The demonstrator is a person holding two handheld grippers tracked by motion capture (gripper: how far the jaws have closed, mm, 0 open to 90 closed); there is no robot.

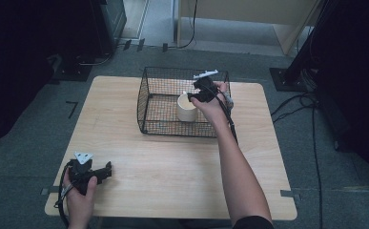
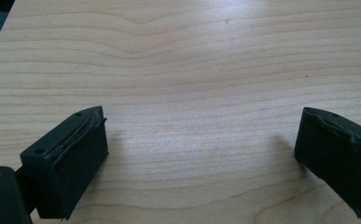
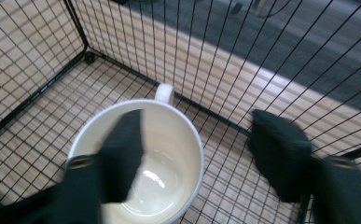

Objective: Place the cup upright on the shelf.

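Since the mug (image 1: 187, 108) is standing upright on the floor of the wire basket (image 1: 146, 102), the placing itself is looking done, as far as I can judge. The basket is sitting toward the far edge of the counter (image 1: 172, 167), a little right of its middle, and the mug is resting inside it, nearer the right wall. From the right gripper view, the mug (image 3: 169, 140) is showing its empty white inside, with its handle pointing toward the basket's wall (image 3: 215, 60).

The right tongs (image 1: 196, 95) are hovering over the mug with the jaws parted: one jaw is hanging above the mug's mouth, the other is standing outside the rim, and neither pad seems to be pressing on the wall. The mug is therefore reading as released. What is remaining, I would say, is lifting these tongs clear of the basket without catching the rim or the wire.

The left tongs (image 1: 94, 174) are lying at the near left corner of the counter, jaws wide apart and gripping nothing; bare wood is lying between them in the left gripper view.

Counting: one mug, one basket, two pairs of tongs, one counter.
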